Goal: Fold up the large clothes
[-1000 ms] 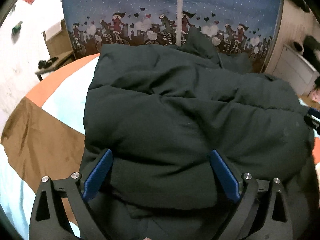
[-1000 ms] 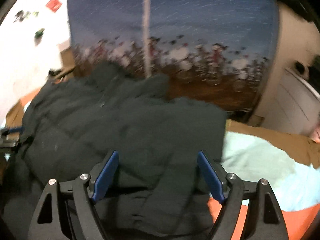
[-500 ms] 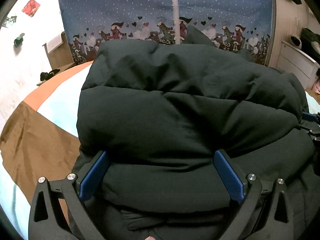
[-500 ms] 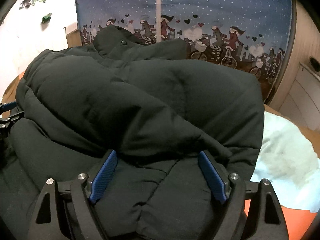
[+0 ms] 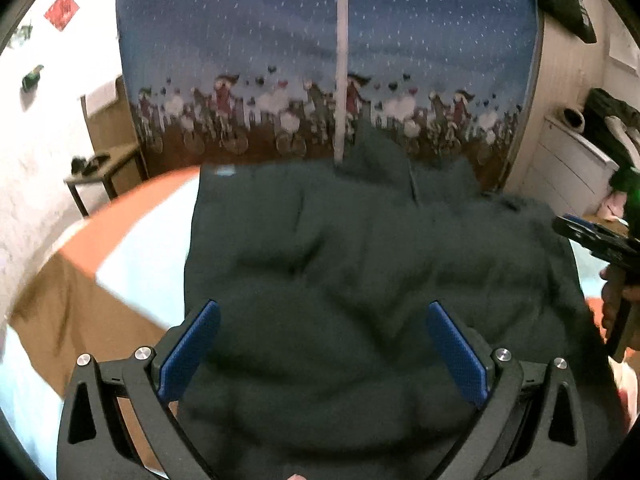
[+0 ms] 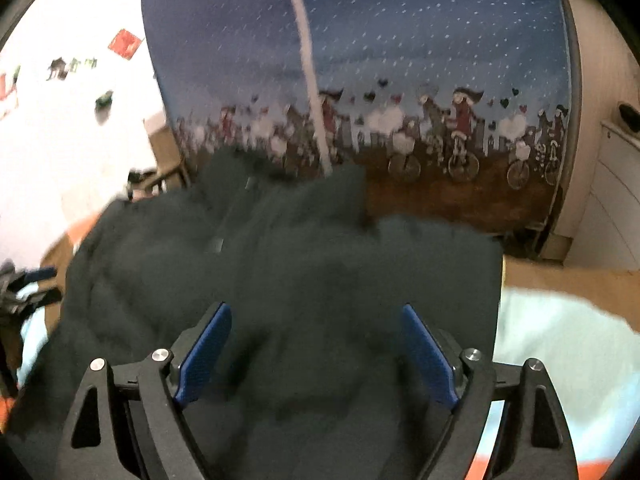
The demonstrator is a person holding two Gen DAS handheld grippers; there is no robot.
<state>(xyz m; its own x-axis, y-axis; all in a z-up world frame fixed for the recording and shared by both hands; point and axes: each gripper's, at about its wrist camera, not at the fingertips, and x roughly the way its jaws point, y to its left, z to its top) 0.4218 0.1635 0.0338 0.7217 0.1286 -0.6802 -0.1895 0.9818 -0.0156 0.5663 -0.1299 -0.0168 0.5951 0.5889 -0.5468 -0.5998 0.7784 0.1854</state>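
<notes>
A large dark green padded jacket [image 5: 360, 264] lies spread and partly folded on the bed; it also shows in the right wrist view [image 6: 288, 280]. My left gripper [image 5: 320, 344] hovers over its near left part, jaws wide open and empty. My right gripper [image 6: 316, 344] hovers over its near right part, jaws wide open and empty. The right gripper also shows at the right edge of the left wrist view [image 5: 600, 240], held by a hand. The left gripper shows dimly at the left edge of the right wrist view [image 6: 28, 284].
The bed cover [image 5: 132, 252] has orange, pale blue and brown panels. A blue patterned curtain [image 5: 328, 60] hangs behind the bed. A small side table [image 5: 100, 172] stands at the back left, a white cabinet [image 5: 568, 168] at the right.
Both grippers have lifted and drawn back from the jacket. The puffed-up fold seen half a second ago now lies lower and flatter on the bed.
</notes>
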